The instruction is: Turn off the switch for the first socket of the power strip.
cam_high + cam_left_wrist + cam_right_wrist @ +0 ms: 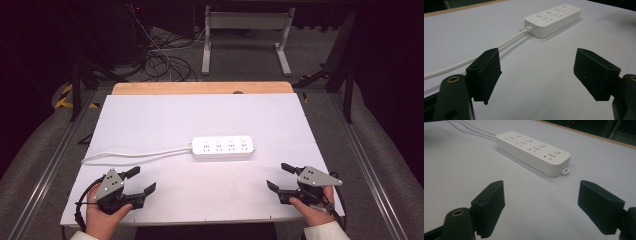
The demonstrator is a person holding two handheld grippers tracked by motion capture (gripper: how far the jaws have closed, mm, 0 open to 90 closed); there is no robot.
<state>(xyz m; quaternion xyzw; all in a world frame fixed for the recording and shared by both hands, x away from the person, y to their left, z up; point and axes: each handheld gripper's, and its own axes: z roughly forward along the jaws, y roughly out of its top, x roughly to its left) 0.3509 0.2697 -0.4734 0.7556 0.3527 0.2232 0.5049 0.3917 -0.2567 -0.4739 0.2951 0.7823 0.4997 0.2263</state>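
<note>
A wide rectangular bench with a flat white top (150, 120) and a strip of pale wood along its far edge takes up most of the high view, with grey floor and tangled black cables beyond it.

Near the middle of the bench lies a long white plastic power strip (223, 148), flat on the surface, its length running left to right. It has four socket groups in a row, each with a small round button beside it. A thin white cord (135, 154) leaves its left end and runs left across the bench in a slack line toward the left edge.

At the near left corner, a hand holds the left black two-jaw tool (142, 180) low over the bench. Its jaws are spread wide with nothing between them, pointing toward the strip, well apart from it.

At the near right corner, the other hand holds the right black two-jaw tool (277, 176). Its jaws are also spread wide and hold nothing, well apart from the strip.
</note>
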